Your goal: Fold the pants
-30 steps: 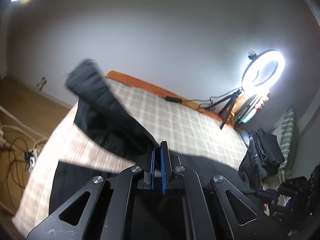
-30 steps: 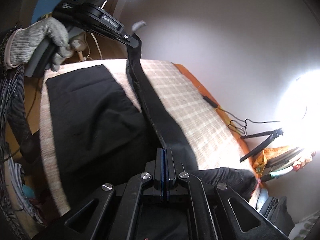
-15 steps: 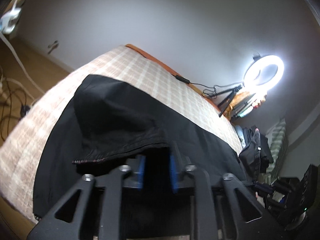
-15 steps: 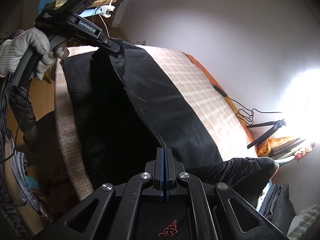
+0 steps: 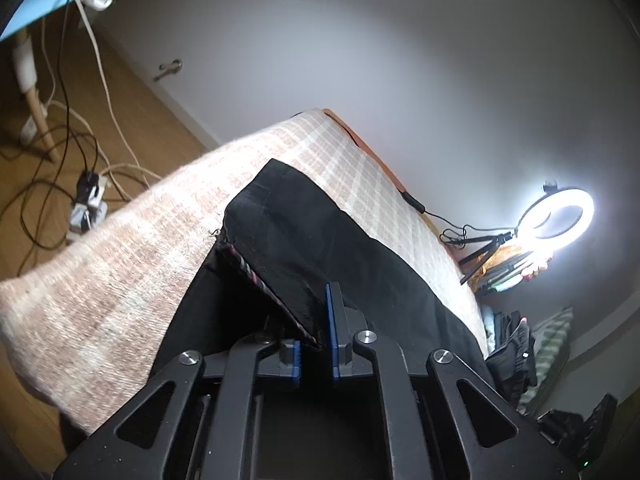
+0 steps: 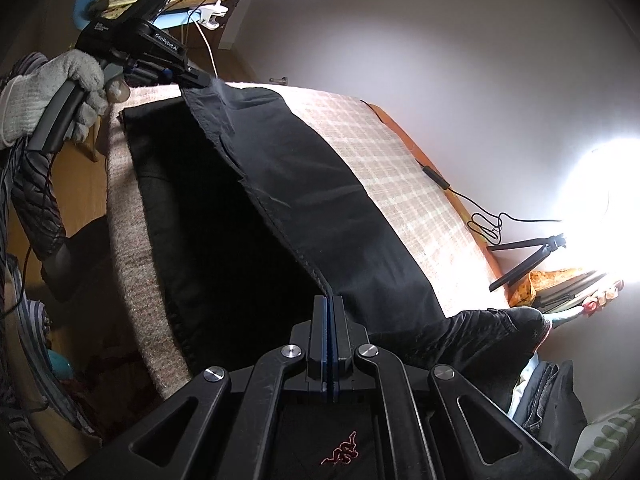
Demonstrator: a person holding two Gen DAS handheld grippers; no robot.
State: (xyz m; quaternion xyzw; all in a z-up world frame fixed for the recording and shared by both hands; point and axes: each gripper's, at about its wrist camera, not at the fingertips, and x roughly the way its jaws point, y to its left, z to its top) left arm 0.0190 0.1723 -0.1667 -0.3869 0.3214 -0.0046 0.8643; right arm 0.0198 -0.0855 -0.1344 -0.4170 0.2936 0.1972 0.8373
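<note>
A ring light (image 5: 560, 214) is glowing at the far right, cables (image 5: 60, 168) are trailing across the left floor.

It was a home bedroom: a bed (image 5: 120, 280) under a checked cover, wood flooring (image 5: 132, 120) strewn with cables, a lit ring light (image 5: 560, 212) and piled clothes (image 5: 516, 344).

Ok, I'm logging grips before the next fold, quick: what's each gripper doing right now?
Left gripper: jaws closing, hem of the black pants between them.
Right gripper: shut on the pants' edge seam.
</note>
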